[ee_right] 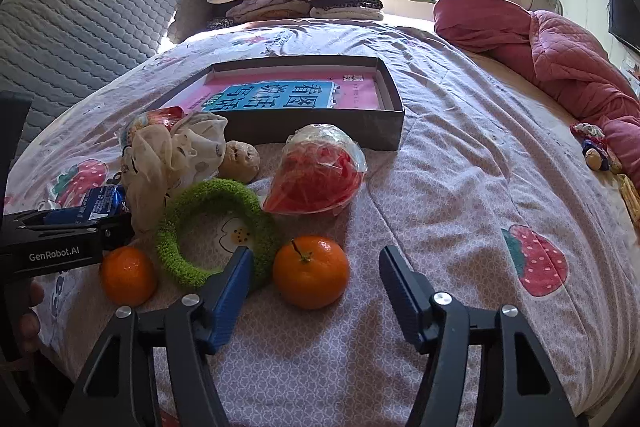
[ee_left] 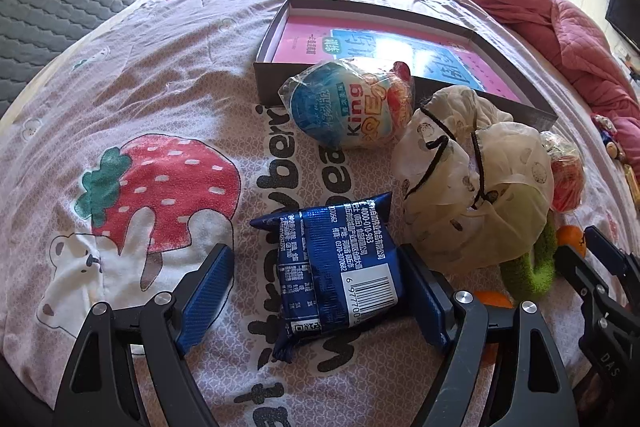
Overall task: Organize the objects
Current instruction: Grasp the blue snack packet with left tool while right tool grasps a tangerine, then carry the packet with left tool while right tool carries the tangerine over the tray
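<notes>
While jaws stand apart: 1 crinkled blue snack packet (ee_left: 336, 271), barcode up, perhaps touching right pad.

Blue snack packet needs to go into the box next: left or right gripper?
Left. The left gripper already straddles the blue snack packet, fingers either side. The right gripper is open around an orange, farther away from the packet.

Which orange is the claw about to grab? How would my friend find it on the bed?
Find the flat dark box with the pink book in the middle of the bed. Come nearer, past the bag of red stuff, to the fuzzy green ring. Two oranges lie beside the ring; it is the orange at the ring's right, with a little stem on top, between the right claw's open blue fingers.
</notes>
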